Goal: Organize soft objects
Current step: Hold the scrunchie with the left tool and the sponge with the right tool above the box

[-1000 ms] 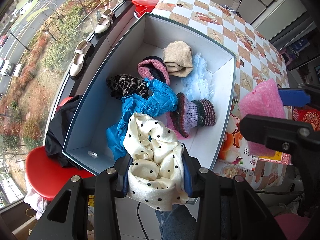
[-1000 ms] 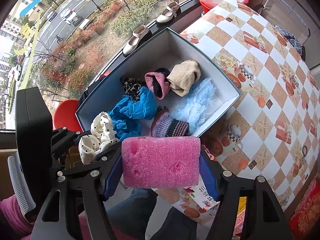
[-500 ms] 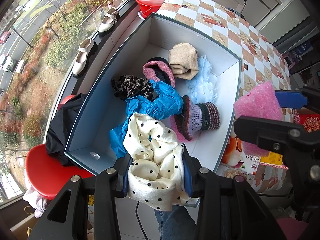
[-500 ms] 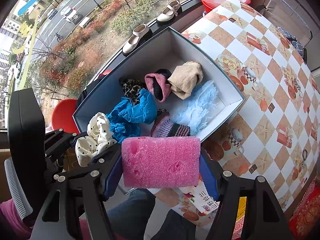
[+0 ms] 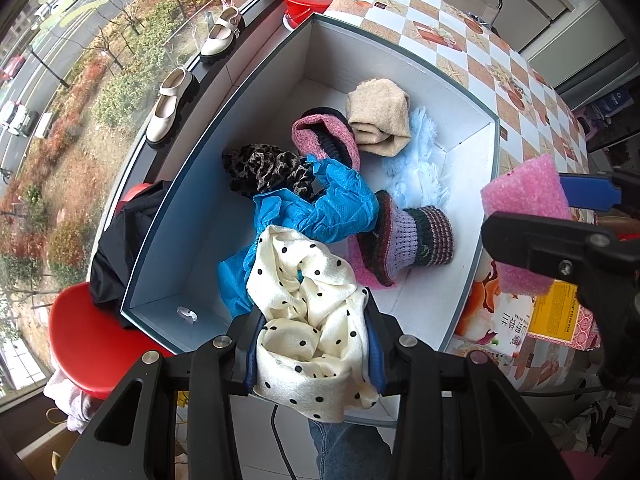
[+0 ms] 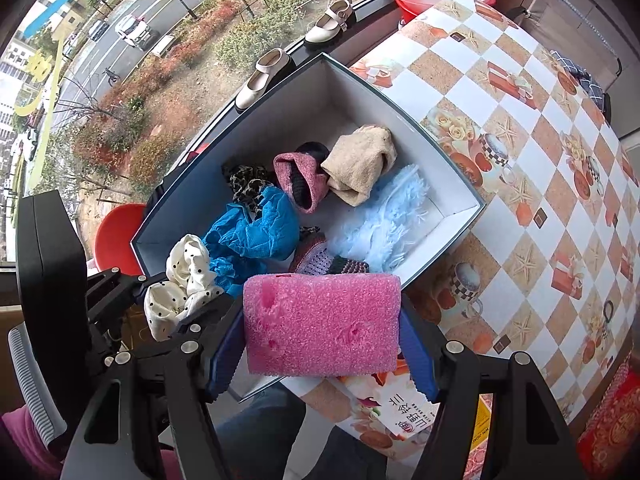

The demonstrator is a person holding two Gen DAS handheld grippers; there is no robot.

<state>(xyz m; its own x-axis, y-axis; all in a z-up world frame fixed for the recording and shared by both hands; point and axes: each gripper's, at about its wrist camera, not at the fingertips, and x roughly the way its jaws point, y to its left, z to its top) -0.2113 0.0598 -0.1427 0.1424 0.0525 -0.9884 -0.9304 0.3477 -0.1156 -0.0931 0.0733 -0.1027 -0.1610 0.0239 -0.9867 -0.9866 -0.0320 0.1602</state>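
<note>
Two grippers loaded: left gripper (image 5: 314,354) clamps polka-dot scarf (image 5: 308,312) over box (image 5: 168,208) near edge; right gripper (image 6: 322,336) clamps pink foam (image 6: 322,324) just outside near-right corner, box lies ahead.

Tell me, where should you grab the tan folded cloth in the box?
Probably from straight above, across the narrow width of the tan folded cloth. It lies flat with its top uncovered, and the pink knit hat crowds one side.
</note>
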